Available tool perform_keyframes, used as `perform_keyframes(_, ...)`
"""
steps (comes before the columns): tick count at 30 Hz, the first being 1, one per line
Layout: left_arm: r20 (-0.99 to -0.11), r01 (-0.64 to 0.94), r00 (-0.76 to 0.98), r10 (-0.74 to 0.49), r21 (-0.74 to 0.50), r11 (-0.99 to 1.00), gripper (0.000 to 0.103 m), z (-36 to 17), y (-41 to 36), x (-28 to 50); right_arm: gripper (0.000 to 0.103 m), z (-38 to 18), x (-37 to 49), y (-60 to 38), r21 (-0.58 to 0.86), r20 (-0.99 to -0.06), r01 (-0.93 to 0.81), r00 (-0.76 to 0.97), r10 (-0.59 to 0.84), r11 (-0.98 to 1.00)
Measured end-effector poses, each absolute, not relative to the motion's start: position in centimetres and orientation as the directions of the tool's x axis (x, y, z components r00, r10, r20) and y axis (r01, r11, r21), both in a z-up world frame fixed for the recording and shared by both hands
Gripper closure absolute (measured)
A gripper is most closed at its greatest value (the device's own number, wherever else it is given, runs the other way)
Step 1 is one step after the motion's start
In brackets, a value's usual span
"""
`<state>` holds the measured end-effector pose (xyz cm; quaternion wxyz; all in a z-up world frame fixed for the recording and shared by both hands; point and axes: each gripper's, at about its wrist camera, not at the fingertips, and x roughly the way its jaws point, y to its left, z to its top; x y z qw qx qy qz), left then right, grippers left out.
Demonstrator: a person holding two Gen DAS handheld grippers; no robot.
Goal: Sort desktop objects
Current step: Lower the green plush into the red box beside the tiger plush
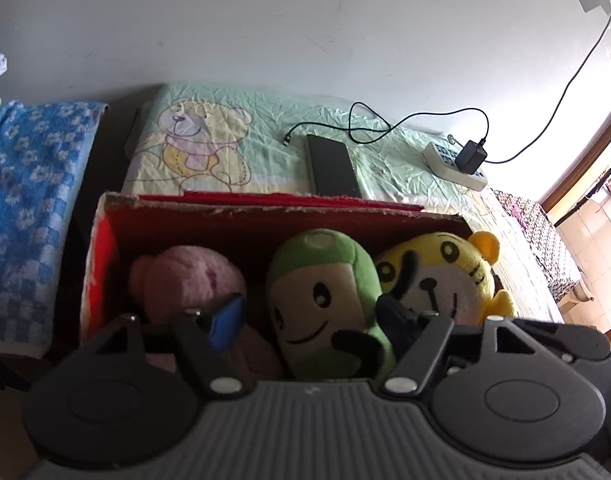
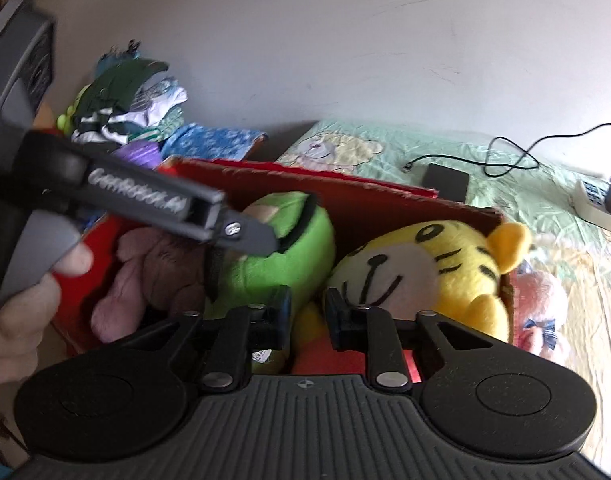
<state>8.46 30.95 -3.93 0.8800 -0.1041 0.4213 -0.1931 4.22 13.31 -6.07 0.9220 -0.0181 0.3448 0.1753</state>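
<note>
A red cardboard box (image 1: 105,240) holds three plush toys side by side: a pink one (image 1: 185,280), a green one (image 1: 325,288) and a yellow tiger (image 1: 445,276). My left gripper (image 1: 309,312) is open low over the box, its fingers on either side of the green plush, and the blue-padded finger (image 1: 227,320) stands a little clear of it. In the right wrist view that gripper (image 2: 257,240) has its tip against the green plush (image 2: 301,248). My right gripper (image 2: 308,304) hovers before the box, open by a narrow gap that holds nothing, just in front of the tiger (image 2: 425,264).
The box sits on a green bear-print sheet (image 1: 233,128). Behind it lie a black phone (image 1: 333,168), a cable (image 1: 369,124) and a power strip (image 1: 453,164). A blue towel (image 1: 29,208) lies left. A clothes pile (image 2: 129,96) and another pink plush (image 2: 541,308) flank the box.
</note>
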Motion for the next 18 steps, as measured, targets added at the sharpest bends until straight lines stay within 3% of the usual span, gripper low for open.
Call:
perform_keyframes(2,-0.702,0.263,0.563,-0.437,-0.349,0.9,0.029,-4.0,30.7,8.6,0.089,-6.2,4.5,13.4,0.145,-0.646,-0.369,0.667,0.37,0.918)
perform_keyframes(8,-0.718,0.272,0.522,-0.461,-0.372,0.888,0.028,-5.1,29.9,9.0,0.087,-6.7,5.0,12.7,0.132,-0.659,-0.327,0.676,0.329,0.936)
perform_keyframes(18,-0.733,0.308,0.517,-0.442,-0.323,0.895,0.028,-5.8,28.2,8.1,0.087,-5.5,3.9,8.5,0.231,-0.563,-0.231,0.76,0.323,0.945)
